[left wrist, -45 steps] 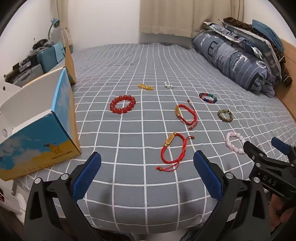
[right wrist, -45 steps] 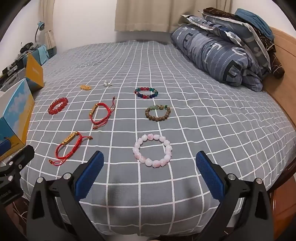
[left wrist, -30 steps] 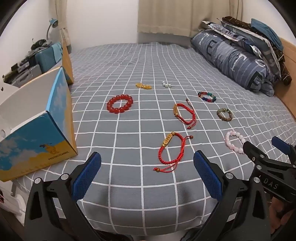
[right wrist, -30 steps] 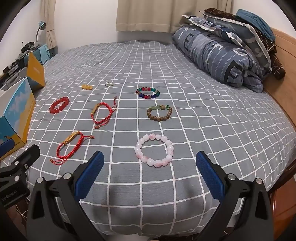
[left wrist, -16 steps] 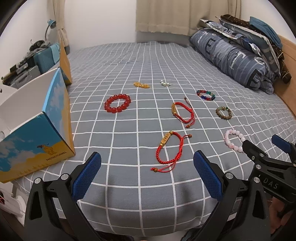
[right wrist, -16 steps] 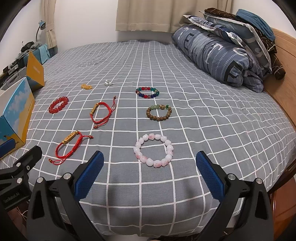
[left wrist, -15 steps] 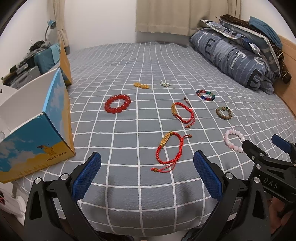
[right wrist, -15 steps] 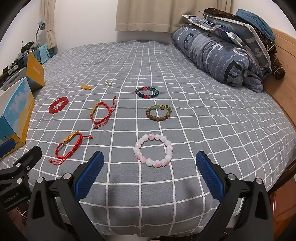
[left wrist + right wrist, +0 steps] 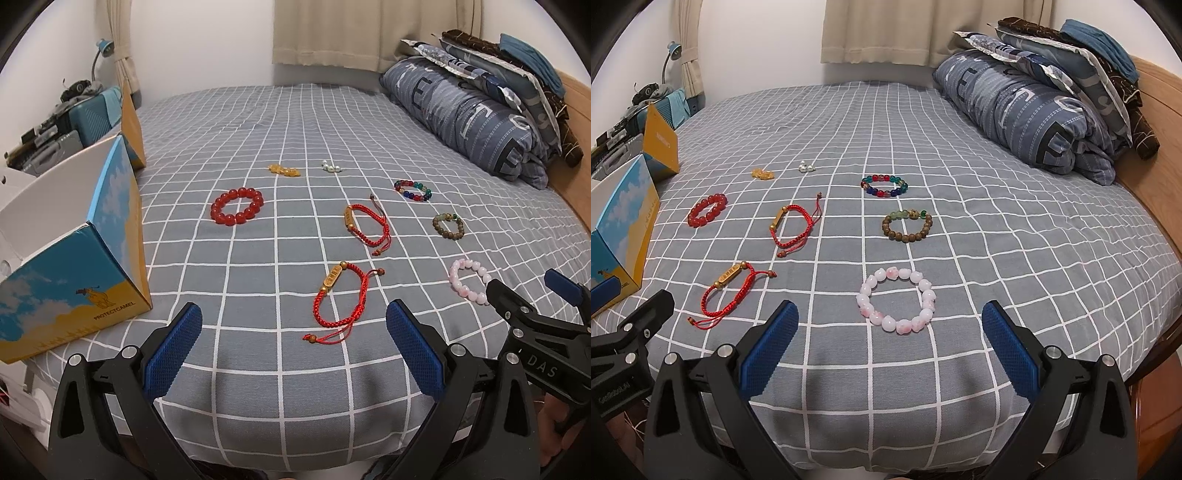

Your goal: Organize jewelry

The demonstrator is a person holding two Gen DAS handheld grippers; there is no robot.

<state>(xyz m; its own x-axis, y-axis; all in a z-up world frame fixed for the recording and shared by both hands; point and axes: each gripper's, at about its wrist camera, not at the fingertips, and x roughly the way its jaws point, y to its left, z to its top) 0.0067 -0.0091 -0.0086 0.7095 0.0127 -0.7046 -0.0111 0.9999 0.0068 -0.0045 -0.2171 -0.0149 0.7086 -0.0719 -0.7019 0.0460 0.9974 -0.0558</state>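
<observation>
Flanking scattered bracelets (image 9: 896, 300): open box (image 9: 77, 254) left, rolled bedding (image 9: 1027, 107) right, both grippers (image 9: 293, 349) (image 9: 890, 345) wide, empty.

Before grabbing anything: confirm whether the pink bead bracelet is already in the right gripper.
No, the pink bead bracelet lies on the bedspread ahead of the open right gripper.

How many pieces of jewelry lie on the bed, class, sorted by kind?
Round-bead bracelets: 4 (red, multicolour, brown-and-green, pink)
Red cord bracelets: 2 (nearer, farther)
Small loose pieces: 2 (amber, pearly white)
Total: 8
</observation>
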